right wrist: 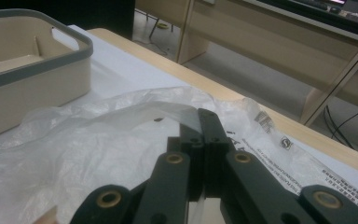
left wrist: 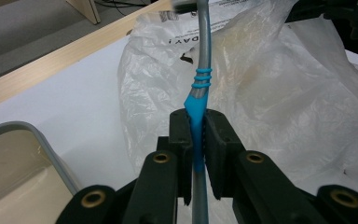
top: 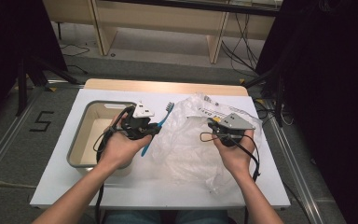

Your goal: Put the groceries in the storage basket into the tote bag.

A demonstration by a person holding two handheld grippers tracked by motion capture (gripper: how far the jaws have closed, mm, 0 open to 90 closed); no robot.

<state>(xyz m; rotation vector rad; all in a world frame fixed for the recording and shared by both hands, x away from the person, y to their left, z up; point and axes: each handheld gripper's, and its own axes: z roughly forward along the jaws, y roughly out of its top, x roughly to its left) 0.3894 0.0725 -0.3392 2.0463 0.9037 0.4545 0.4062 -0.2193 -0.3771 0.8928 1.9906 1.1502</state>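
A blue and grey toothbrush [top: 157, 125] [left wrist: 199, 93] is clamped by its handle in my left gripper [top: 140, 122] [left wrist: 196, 135], bristle end pointing away toward the table's far edge. A crumpled clear plastic bag [top: 186, 140] [left wrist: 270, 93] [right wrist: 74, 154] lies on the white table to the right of it. My right gripper [top: 223, 128] [right wrist: 200, 130] is shut on a fold of the bag's upper edge, with the film pinched between its black jaws and lifted slightly.
A beige bin with a grey rim [top: 81, 135] [left wrist: 32, 135] [right wrist: 32, 77] stands at the table's left, under my left hand. The white table top [top: 168, 186] ends in a wooden strip [top: 168, 86] at the far side. Cables and wooden furniture legs lie beyond.
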